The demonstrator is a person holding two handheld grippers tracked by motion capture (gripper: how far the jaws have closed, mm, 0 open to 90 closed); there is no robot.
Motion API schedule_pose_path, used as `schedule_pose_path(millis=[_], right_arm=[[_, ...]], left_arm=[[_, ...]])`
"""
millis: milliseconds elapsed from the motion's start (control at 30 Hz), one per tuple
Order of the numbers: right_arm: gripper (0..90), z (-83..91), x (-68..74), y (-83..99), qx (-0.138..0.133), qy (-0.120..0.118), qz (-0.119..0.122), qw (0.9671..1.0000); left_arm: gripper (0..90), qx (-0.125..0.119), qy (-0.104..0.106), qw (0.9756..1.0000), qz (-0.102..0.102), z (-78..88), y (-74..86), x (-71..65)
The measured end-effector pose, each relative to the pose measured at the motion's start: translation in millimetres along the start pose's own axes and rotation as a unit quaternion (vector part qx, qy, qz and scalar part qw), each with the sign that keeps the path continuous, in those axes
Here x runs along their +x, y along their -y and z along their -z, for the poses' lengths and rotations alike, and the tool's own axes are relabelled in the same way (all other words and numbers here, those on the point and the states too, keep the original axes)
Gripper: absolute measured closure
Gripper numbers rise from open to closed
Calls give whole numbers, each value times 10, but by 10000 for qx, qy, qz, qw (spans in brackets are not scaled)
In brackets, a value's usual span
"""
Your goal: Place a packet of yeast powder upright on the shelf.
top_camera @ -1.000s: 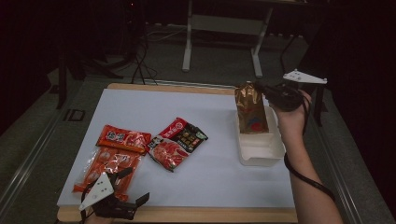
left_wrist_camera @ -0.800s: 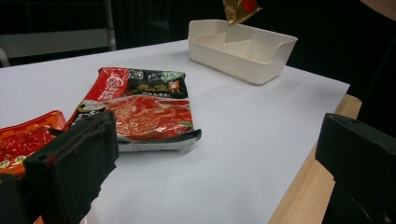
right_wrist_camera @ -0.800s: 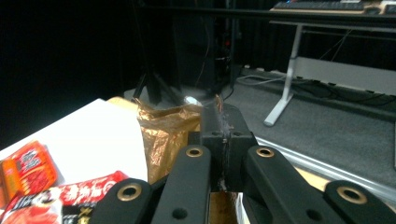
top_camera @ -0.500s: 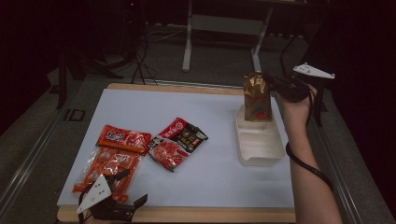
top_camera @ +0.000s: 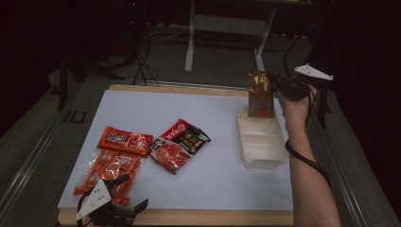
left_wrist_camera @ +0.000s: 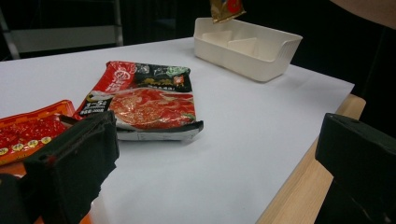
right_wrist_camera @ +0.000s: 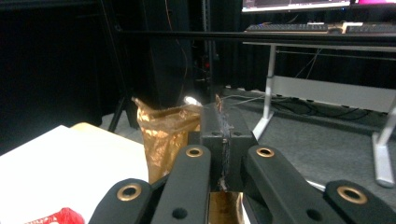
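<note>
My right gripper (top_camera: 279, 85) (right_wrist_camera: 223, 135) is shut on the top edge of a gold-brown packet (top_camera: 260, 94) (right_wrist_camera: 166, 135). The packet hangs upright, its bottom at the far end of a white compartment tray (top_camera: 263, 161) (left_wrist_camera: 261, 70). The packet's lower edge (left_wrist_camera: 226, 8) shows above the tray in the left gripper view. My left gripper (top_camera: 131, 193) (left_wrist_camera: 215, 158) stands open at the table's near left edge, with nothing between its jaws. A red-and-black packet (top_camera: 179, 144) (left_wrist_camera: 149, 100) lies at mid-table.
Two orange-red packets lie near the left gripper, a flat one (top_camera: 125, 141) (left_wrist_camera: 28, 133) and a clear one (top_camera: 108, 172). The white board ends at a wooden table edge (top_camera: 213, 217). Desk legs (top_camera: 190, 42) and cables stand beyond the far side.
My right gripper has raised the gold-brown packet and carried it away from me, so it now hangs upright over the tray's far end. The left gripper has stayed put.
</note>
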State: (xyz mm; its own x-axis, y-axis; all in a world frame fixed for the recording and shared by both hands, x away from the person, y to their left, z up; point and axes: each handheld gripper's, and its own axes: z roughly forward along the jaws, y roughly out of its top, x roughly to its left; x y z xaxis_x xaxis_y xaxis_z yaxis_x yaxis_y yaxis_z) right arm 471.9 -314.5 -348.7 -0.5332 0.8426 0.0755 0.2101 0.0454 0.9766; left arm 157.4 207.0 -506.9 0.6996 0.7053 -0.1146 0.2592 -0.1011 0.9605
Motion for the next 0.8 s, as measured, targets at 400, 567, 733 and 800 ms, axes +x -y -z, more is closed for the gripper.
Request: schedule_pose_path(millis=[400, 567, 733, 800], right_arm=[[898, -239, -117, 201, -60, -4, -142, 9999], [898, -306, -127, 282, -10, -82, -229, 9997], [898, -334, -132, 322, 93, -104, -287, 9995], [897, -351, -117, 365, 213, -135, -297, 9992]], left_arm=[[3, 13, -67, 10000, 13, 52, 18, -13], [3, 31, -68, 10000, 39, 53, 23, -9], [3, 37, -57, 10000, 27, 52, 23, -12], [3, 38, -55, 10000, 22, 52, 22, -13]])
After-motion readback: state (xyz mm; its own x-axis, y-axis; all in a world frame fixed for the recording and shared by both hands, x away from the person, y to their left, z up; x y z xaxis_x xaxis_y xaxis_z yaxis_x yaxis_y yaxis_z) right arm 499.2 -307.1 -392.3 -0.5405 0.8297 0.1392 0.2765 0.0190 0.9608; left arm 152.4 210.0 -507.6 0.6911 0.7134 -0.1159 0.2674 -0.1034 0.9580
